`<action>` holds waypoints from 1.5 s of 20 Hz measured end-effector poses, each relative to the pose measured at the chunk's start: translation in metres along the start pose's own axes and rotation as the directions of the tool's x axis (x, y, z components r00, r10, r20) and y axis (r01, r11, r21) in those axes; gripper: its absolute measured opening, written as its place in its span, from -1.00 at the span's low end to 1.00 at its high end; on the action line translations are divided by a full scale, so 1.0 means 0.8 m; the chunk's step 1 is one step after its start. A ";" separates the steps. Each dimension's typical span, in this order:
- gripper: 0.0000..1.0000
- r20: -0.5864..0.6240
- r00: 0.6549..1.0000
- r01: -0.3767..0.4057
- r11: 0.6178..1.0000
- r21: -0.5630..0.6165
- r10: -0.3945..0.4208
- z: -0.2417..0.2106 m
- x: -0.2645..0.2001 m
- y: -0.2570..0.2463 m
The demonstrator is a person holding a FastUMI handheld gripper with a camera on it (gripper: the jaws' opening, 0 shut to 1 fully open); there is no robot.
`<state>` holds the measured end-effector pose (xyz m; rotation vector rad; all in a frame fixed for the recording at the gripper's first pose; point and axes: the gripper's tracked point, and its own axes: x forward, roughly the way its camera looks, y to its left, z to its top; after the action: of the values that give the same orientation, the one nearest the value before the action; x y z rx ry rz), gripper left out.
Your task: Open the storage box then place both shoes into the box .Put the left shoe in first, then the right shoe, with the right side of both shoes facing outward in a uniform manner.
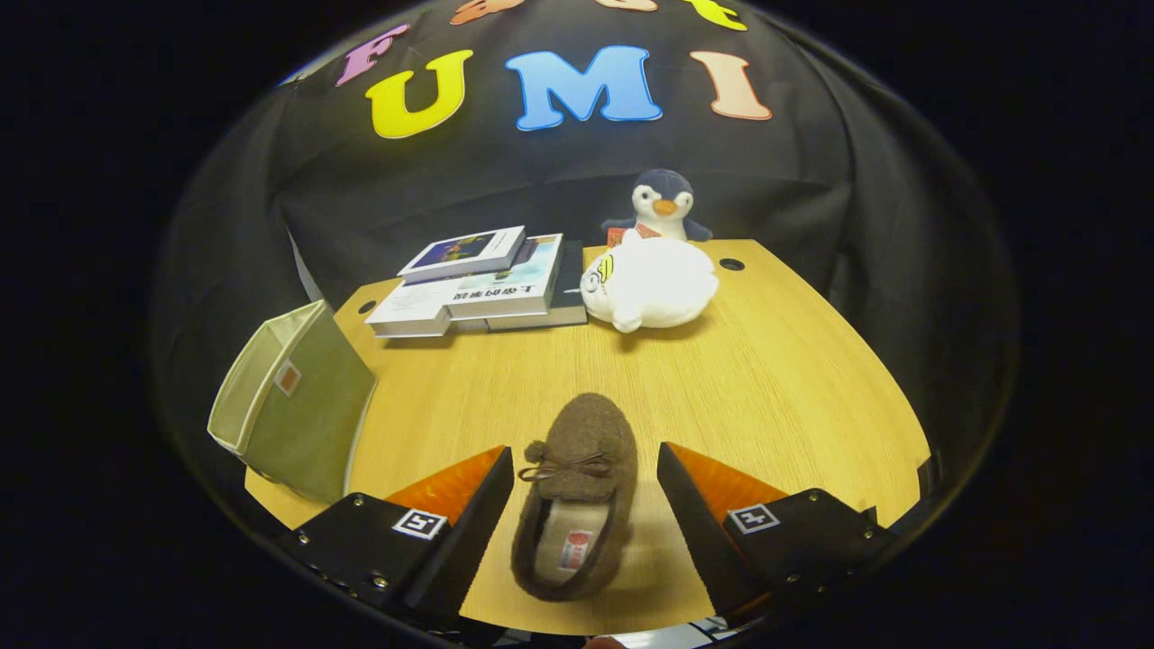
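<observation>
Wood-grain laminate covers the table (766,379), whose near edge runs out of sight under my gripper (584,469). Off its left corner I see an olive fabric storage box (302,406), soft-walled and tilted, its interior hard to make out. Stacked books (487,284) lie flat at the far side, just beside a rounded white plush (651,284) that hides most of a penguin toy (663,205) behind it. One fuzzy brown felt shoe (577,496), bow-laced with a pompom, lies between my spread fingers, toe pointing away, neither finger touching it.
</observation>
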<state>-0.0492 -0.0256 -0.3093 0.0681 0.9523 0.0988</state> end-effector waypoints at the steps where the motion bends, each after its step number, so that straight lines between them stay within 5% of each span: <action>1: 0.96 -0.012 1.000 0.003 1.000 -0.003 -0.003 -0.007 0.004 -0.004; 12: 0.96 -0.180 0.982 0.051 0.996 -0.067 -0.062 -0.083 0.034 -0.038; 19: 0.67 -0.235 0.972 0.019 1.000 -0.004 -0.020 -0.098 0.048 -0.028; 20: 0.36 -0.243 0.970 0.011 1.000 0.012 -0.008 -0.101 0.050 -0.024; 24: -0.37 -0.263 0.965 0.010 1.000 0.028 -0.003 -0.100 0.055 -0.019; 26: -0.37 -0.247 0.967 0.064 0.998 0.006 -0.061 -0.096 0.054 -0.034; 27: -0.93 -0.256 0.964 0.075 0.997 0.031 -0.064 -0.093 0.056 -0.036; 30: -0.95 -0.266 0.963 0.080 0.987 0.139 -0.041 -0.092 0.052 -0.027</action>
<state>-0.0840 -0.0409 -0.3875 0.1663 1.2259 -0.0213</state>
